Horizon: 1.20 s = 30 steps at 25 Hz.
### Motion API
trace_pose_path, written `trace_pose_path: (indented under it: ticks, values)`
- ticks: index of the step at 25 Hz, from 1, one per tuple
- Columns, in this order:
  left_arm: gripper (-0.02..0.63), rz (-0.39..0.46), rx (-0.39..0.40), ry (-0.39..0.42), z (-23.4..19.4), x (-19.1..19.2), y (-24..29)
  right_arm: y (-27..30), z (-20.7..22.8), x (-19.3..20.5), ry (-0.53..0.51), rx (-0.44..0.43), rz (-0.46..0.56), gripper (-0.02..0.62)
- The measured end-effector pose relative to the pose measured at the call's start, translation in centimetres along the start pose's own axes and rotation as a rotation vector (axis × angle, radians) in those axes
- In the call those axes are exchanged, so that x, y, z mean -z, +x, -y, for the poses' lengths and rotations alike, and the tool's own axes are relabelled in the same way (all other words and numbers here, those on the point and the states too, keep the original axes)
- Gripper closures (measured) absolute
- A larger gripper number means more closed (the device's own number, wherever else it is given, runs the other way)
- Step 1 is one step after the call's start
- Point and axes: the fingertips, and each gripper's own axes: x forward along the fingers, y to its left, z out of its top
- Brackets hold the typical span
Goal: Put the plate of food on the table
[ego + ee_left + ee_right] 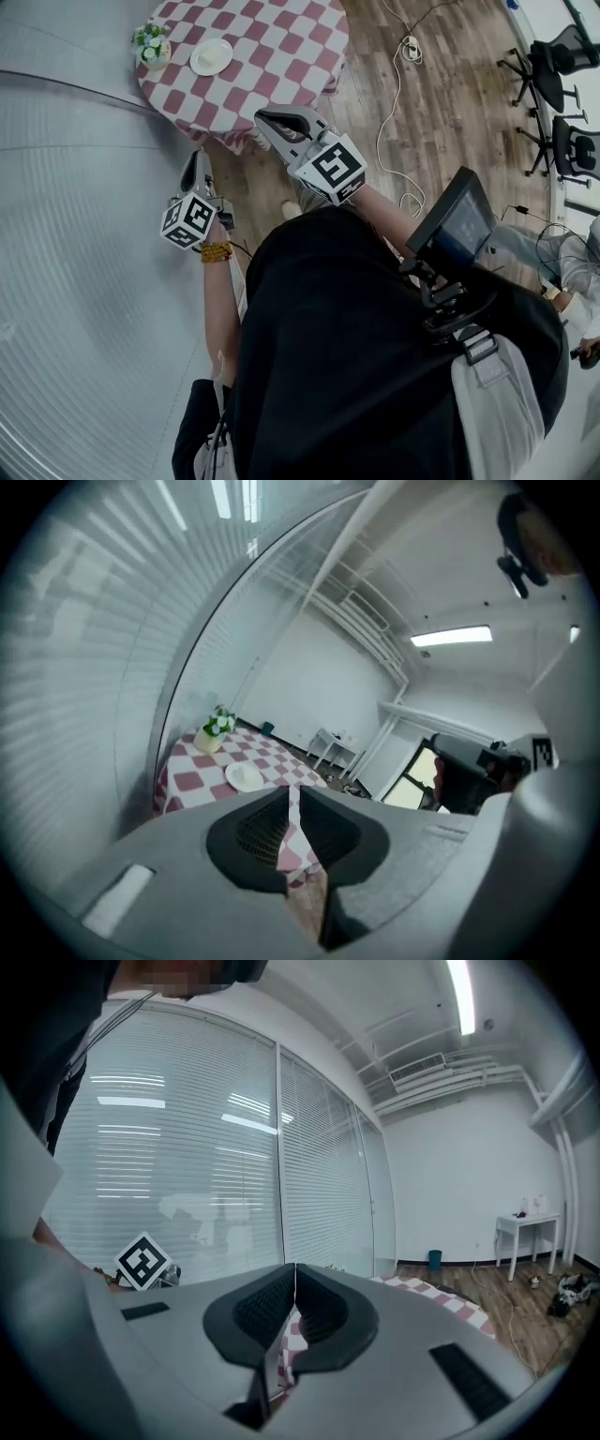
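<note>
person's black top (356, 356) looms nearest; right tool (269, 119) and left tool (199, 159) hang empty, jaws together, seemingly because the plate (211, 56) already rests on the checked counter (281, 56).

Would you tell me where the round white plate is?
The round white plate sits upper left in the head view, on the red-checked table beside the flower pot.
</note>
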Motion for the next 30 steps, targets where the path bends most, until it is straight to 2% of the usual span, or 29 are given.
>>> trace_pose_path:
  ticks: [5,7,11,14,18,23,30]
  values:
    - [0.575,0.184,0.022,0.329,4.1,-5.5,-1.5,0.1,-0.9,-3.6,-0.068,-0.007,0.088,0.584]
    - [0.575,0.264,0.051,0.447,6.0,-6.8,-2.4,0.3,-1.7,-4.1,-0.127,-0.024,0.118,0.584]
    - [0.586,0.329,0.104,0.594,8.4,-6.6,-3.2,0.6,-2.7,-2.8,-0.215,-0.048,0.128,0.584]
    - [0.592,0.313,0.11,0.623,8.3,-4.9,-2.8,0.9,-2.8,-0.7,-0.205,-0.051,0.1,0.585]
    - [0.592,0.24,0.093,0.672,7.4,-1.5,-1.9,1.0,-2.8,3.1,-0.206,-0.061,0.027,0.586]
    - [0.592,0.175,0.121,0.694,7.0,2.3,-0.9,0.7,-2.2,7.4,-0.135,-0.085,-0.059,0.586]
    - [0.592,0.102,0.105,0.7,5.5,5.6,-0.6,0.5,-2.3,9.0,-0.127,-0.096,-0.092,0.586]
